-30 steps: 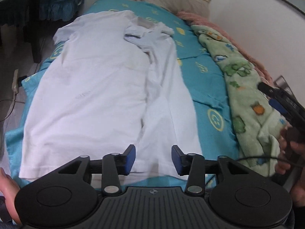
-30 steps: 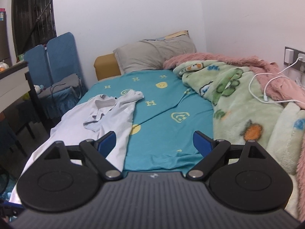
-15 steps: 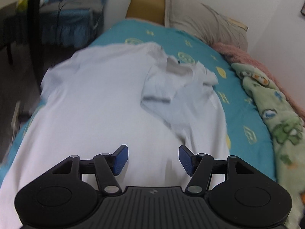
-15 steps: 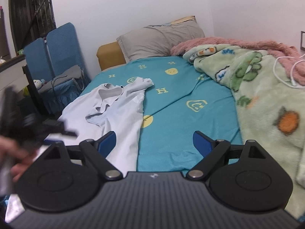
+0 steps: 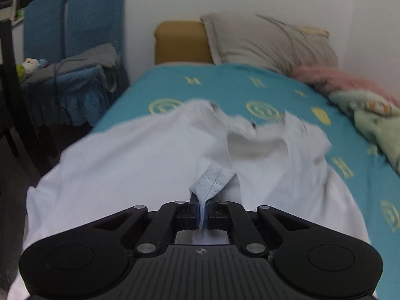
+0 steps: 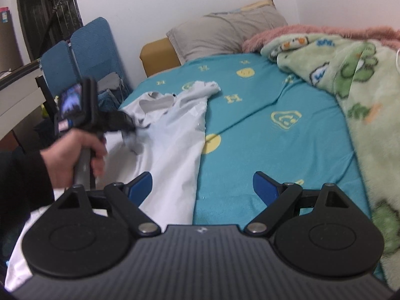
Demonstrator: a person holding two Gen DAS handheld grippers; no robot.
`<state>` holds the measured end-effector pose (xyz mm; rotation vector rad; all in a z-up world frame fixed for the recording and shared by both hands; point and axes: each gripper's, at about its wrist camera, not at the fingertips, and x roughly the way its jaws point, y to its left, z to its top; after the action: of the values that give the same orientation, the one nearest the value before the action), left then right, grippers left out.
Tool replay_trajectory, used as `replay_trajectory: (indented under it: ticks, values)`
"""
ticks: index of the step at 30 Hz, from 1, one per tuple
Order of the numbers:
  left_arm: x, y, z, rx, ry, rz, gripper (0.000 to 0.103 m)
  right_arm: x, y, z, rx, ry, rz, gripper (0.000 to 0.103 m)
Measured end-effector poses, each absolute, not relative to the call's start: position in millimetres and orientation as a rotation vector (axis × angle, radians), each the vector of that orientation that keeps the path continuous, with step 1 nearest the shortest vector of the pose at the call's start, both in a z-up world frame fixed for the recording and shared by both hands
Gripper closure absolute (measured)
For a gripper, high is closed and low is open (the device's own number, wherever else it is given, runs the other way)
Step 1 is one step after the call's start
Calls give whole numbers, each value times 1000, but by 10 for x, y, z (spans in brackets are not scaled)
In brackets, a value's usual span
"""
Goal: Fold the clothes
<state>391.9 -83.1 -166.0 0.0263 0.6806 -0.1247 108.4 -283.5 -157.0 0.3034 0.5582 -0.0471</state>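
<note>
A white shirt (image 5: 140, 165) lies spread lengthwise on the teal bed sheet (image 5: 225, 87), its collar end rumpled toward the pillows. My left gripper (image 5: 202, 212) is shut on a folded hem edge of the shirt, and the stitched fabric stands up between the blue pads. The right wrist view shows the same shirt (image 6: 175, 145), with a hand holding the left gripper (image 6: 126, 127) at the shirt's upper part. My right gripper (image 6: 202, 187) hovers open above the shirt's right edge and the sheet, with nothing between its fingers.
A grey pillow (image 5: 270, 42) and a mustard cushion (image 5: 180, 42) lie at the bed's head. A green patterned blanket (image 6: 362, 95) and a pink fleece (image 6: 325, 30) fill the right side. Blue chairs (image 5: 75, 25) with clothes stand left of the bed.
My left gripper moved up the shirt toward the collar and closed on a fold of fabric. The right gripper shifted slightly and stayed open.
</note>
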Motion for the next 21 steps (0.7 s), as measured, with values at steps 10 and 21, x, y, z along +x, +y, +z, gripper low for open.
replay_trajectory:
  ticks: [10,21]
  values:
    - [3741,-547,-1692,31,776,-26,65,1142,-2818,-1624,301,561,-31,14]
    - [1736,14,-1367,-325,1078,-351,53,949,-2816,-1361,305,482,-15,14]
